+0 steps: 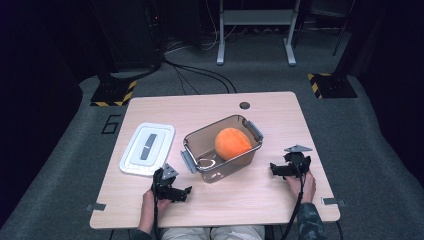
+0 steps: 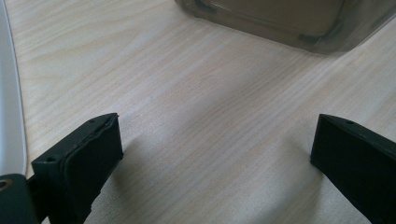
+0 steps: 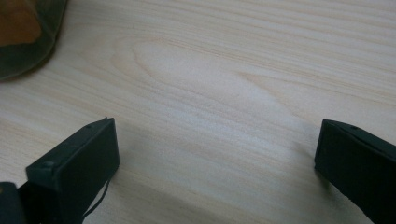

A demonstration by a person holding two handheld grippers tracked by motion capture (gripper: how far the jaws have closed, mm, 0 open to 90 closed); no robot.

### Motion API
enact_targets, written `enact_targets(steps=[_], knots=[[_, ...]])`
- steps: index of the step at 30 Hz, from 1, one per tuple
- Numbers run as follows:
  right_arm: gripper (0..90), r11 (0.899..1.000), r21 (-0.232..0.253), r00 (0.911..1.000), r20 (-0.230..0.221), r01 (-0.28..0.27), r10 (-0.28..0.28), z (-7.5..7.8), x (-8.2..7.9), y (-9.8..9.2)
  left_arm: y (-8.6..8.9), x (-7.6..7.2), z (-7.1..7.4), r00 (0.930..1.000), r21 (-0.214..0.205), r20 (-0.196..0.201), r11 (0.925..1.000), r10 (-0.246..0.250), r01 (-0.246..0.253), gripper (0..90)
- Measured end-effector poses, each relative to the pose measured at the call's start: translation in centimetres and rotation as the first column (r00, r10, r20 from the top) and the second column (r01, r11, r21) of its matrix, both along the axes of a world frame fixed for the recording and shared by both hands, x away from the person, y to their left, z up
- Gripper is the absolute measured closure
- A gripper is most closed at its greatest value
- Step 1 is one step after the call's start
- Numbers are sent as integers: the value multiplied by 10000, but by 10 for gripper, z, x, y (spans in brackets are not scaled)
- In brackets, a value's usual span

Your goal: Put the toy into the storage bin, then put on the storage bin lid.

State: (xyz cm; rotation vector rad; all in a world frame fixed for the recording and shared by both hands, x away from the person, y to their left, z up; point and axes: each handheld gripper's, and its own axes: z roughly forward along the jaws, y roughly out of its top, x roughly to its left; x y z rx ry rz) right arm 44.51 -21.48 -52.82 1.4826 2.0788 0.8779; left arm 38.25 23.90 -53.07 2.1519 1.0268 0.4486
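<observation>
On the table [image 1: 260, 195], an uncovered clear bin [image 1: 192, 139] holds an orange ball [image 1: 231, 143]; its white lid [image 1: 131, 162] lies beside. Left gripper [image 1: 189, 191] and right gripper [image 1: 272, 168] jaws apart, empty. No legible labels.

Two black handheld grippers
Left gripper [image 1: 186, 191], right gripper [image 1: 274, 169]: grey triangular top plates, black cables trailing, camouflage-pattern right sleeve [image 1: 311, 220].

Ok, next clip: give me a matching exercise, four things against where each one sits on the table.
Things:
1. white lid
2. orange ball
3. left hand-held gripper
4. right hand-held gripper

Places:
A. inside the clear container
B. flat on the table, left of the container
C. right of the container, jaws open
D. in front of the lid, jaws open

Pairs: 1-B, 2-A, 3-D, 4-C
</observation>
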Motion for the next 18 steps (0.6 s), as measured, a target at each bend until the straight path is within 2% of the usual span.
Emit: enact_targets(steps=[7, 10, 11, 18], knots=[[0, 10000, -35, 10000, 68, -37, 37, 0, 0, -1, 0, 0, 0, 10000, -37, -4, 10000, 18, -18, 18], [0, 10000, -15, 10000, 64, -63, 63, 0, 0, -1, -1, -1, 0, 9998, -16, -16, 9998, 173, -173, 18], [0, 10000, -7, 10000, 71, -68, 68, 0, 0, -1, -1, -3, 0, 9993, 33, -36, 9993, 371, -371, 18], [0, 10000, -24, 9999, 94, -73, 74, -1, 0, -1, 4, -3, 0, 9988, 42, -100, 9988, 479, -479, 0]])
